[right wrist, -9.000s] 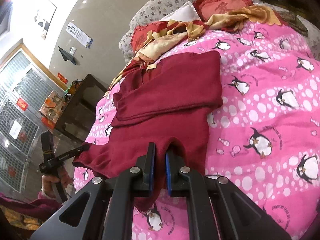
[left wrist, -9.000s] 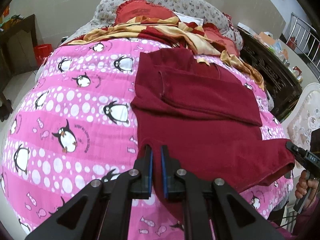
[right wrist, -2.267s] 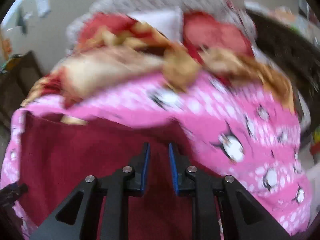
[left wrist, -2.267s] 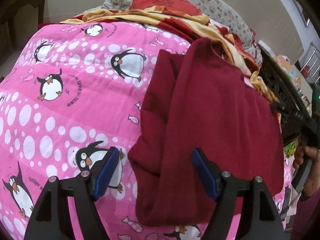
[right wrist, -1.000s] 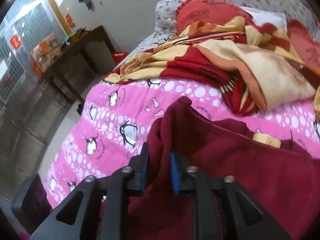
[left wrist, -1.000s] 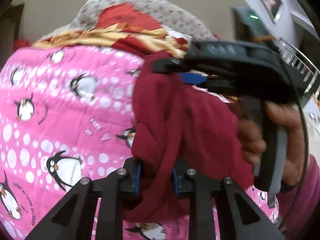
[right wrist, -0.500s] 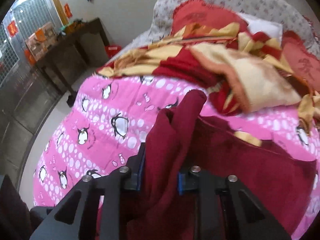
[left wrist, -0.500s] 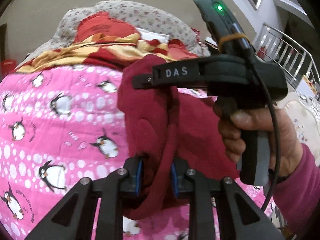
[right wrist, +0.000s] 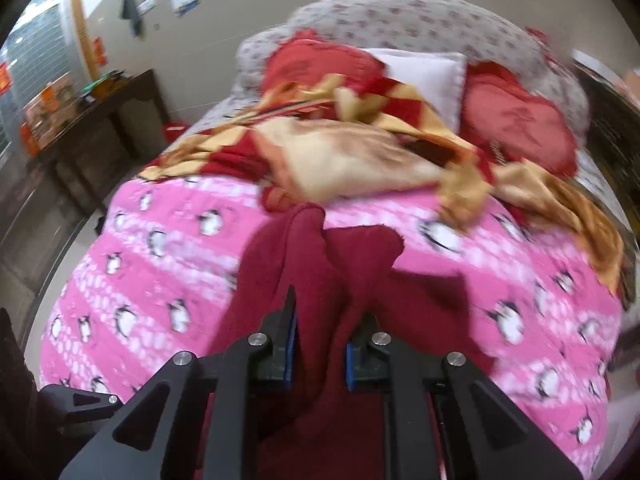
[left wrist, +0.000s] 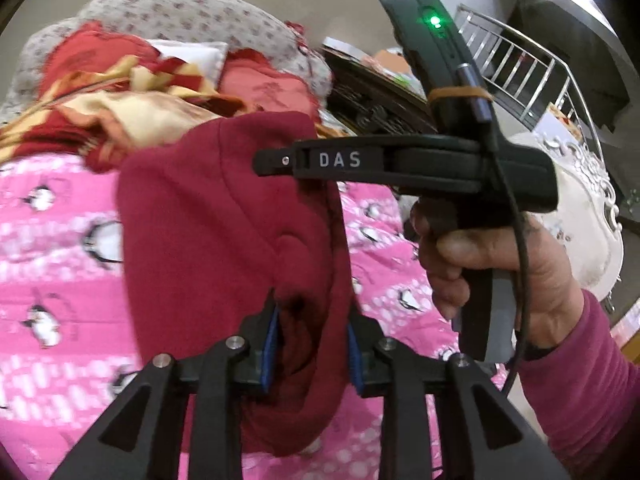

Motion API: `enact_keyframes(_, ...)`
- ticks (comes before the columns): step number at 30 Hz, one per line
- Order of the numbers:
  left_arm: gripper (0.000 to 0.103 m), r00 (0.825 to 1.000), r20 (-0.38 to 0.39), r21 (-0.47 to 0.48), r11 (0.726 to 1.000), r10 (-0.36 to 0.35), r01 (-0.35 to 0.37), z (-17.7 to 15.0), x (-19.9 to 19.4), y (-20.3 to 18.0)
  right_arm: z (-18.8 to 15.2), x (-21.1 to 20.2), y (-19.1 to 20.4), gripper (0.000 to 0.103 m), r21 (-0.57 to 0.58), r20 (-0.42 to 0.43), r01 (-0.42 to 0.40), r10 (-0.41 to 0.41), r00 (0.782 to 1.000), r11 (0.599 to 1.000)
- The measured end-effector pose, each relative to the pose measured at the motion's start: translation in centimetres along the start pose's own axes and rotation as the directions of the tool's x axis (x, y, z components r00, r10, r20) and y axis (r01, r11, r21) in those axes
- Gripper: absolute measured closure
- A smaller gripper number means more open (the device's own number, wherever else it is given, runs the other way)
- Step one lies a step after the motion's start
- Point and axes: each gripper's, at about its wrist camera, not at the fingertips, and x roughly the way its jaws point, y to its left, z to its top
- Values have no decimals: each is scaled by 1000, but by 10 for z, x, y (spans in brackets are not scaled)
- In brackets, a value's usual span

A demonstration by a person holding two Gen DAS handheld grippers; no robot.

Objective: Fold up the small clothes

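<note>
Hanging bunched above a pink penguin-print quilt [right wrist: 168,240], a dark red garment [left wrist: 224,216] is gathered between two hand-held grippers. The left gripper [left wrist: 312,344] has a thick fold of the red cloth between its blue pads [left wrist: 271,344]; its jaws are opening, yet the fabric still fills the gap and the pads still press on it. The right gripper [right wrist: 319,350] also has a wad of the same garment between its blue pads [right wrist: 291,350], and its jaws are closing onto the cloth. In the left wrist view, the right gripper's black body, lettered "DAS", reaches across the top of the garment, gripped by the person's right hand [left wrist: 492,264] in a magenta sleeve [left wrist: 580,376]. The rest of the garment trails down onto the quilt, towards its right side in the right wrist view. Beyond the quilt's far edge lies a rumpled red-and-yellow blanket [right wrist: 352,152], then red cushions [right wrist: 516,116] against a grey flowered headboard [right wrist: 400,20]. The right wrist view is blurred.
</note>
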Motion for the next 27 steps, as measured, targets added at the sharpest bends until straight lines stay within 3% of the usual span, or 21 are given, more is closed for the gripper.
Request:
enact_keyframes(5,45,997,-72,-11,1000,-5,4,-13,12,-15,-24,27,-45,87,25,-32,107,-106,994,994)
enact_keyframes(7,40,997,-72,1,1000,19,-19,-16,2,-16,-33,46,-59,81,62,-65,112,-108,992,992)
enact_keyframes(8,37,998,-61,14,999,34,-33,-19,-6,-15,-35,45,-65,71,93,-54,106,-101,993,990)
enact_keyframes(11,32,988,-24,62,987,152,-150,-21,-20,-2,-41,19,-80,65,177,-1,105,-107,994,979)
enact_keyframes(13,32,981,-26,61,980,190,-188,-24,-20,8,-46,-6,-85,63,215,34,95,-104,994,972)
enact_keyframes(17,32,968,-60,20,970,245,-244,-25,-3,24,-60,-35,-65,55,207,75,-14,-2,997,978)
enact_keyframes(20,32,961,-82,3,965,262,-263,-33,9,30,-74,-29,-38,56,128,43,-57,52,998,990)
enact_keyframes(22,32,959,-111,1,965,261,-262,-36,20,33,-92,-18,-27,78,44,-2,42,-42,999,998)
enact_keyframes(23,32,957,-123,7,964,263,-264,-40,23,33,-104,-9,-30,84,38,-42,112,-110,993,993)
enact_keyframes(25,32,951,-133,34,961,278,-276,-44,29,30,-120,3,-45,84,90,-83,119,-111,990,989)
enact_keyframes(27,32,948,-128,54,957,290,-285,-45,26,26,-125,-1,-55,84,150,-61,83,-74,995,985)
